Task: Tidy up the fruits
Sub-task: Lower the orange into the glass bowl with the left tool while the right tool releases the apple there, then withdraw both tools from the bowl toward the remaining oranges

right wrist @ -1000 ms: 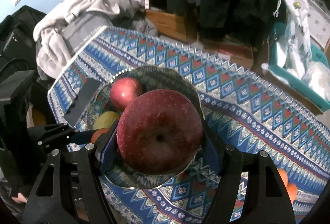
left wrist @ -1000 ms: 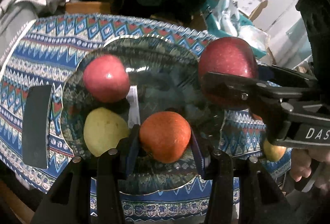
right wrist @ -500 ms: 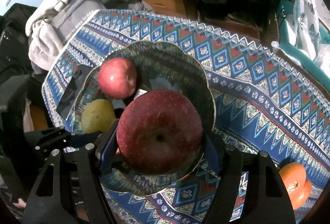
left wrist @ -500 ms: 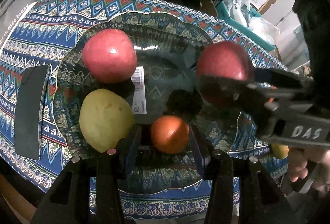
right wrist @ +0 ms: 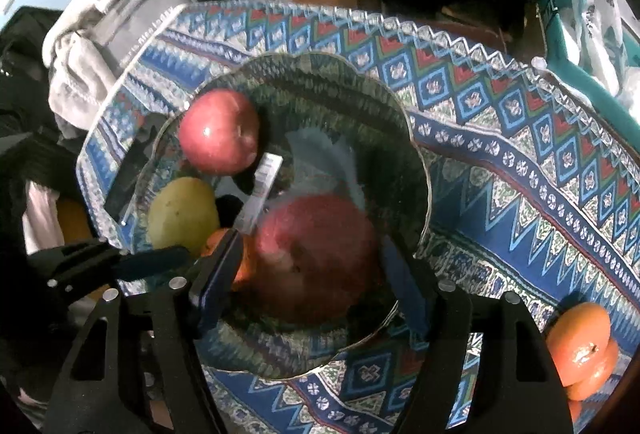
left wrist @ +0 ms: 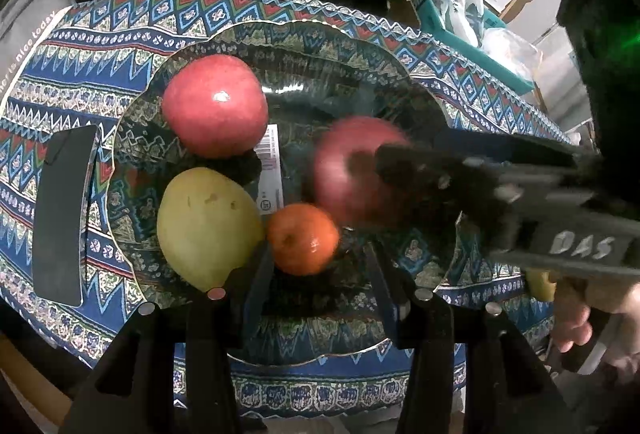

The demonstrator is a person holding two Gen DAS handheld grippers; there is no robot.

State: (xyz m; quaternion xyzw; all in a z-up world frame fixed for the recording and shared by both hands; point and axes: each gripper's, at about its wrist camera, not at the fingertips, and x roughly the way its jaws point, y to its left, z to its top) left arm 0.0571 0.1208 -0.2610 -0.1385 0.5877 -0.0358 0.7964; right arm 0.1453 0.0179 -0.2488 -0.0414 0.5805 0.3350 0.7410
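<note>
While the left gripper (left wrist: 318, 274) stands spread at the bottom of the frame around the orange (left wrist: 303, 239), the right gripper (right wrist: 310, 274), also spread, brackets a blurred apple (right wrist: 316, 258) in the glass plate (left wrist: 400, 74), with a pear (left wrist: 208, 226) and 1 more apple (left wrist: 215, 105) farther up left.

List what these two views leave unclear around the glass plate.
- Dark red apple: motion-blurred in both views, so contact with the right claw is unclear.
- Small orange: mostly hidden behind a finger, right view.
- Yellow fruit: cut off by the right claw, left view.
</note>
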